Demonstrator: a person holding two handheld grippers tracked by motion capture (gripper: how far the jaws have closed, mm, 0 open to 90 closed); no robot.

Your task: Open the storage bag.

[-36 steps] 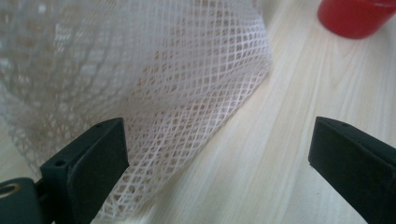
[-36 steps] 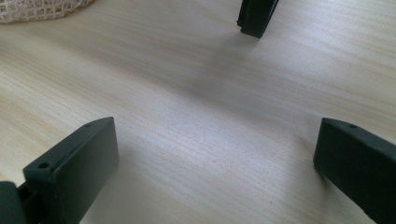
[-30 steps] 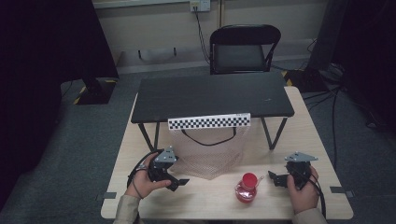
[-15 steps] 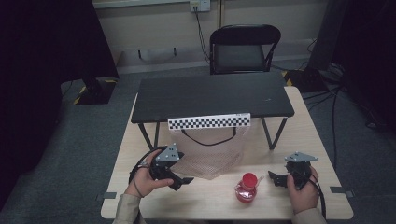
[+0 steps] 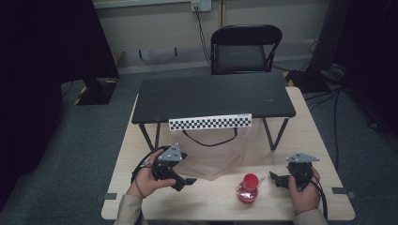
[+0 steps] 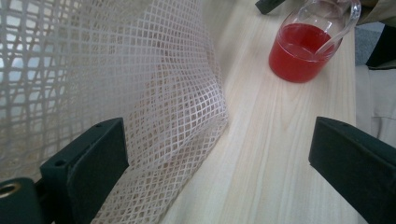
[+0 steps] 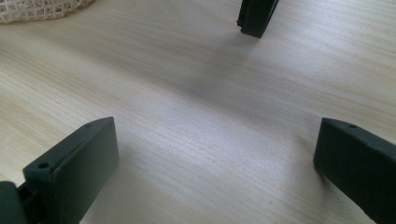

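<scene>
Two grippers on light wood table, both w/ jaws spread wide, nothing between them.

Left gripper sits at lower-left edge of mesh bag. In left gripper view the one jaw lies right against the net's bottom fold, other jaw well apart over bare wood. Bag hangs from front edge of black bench, under checkered strip, its lower hem draped onto tabletop.

Mid: flask of red liquid stands upright just beside bag's right corner, near table's front edge; seen at top right in left gripper view, clear wood lane between it and the net.

Right gripper near flask, jaws pointing at it, not touching. Right gripper view: plain wood btwn jaws, net edge top left. Open tabletop to right, up to the table's right edge.
</scene>
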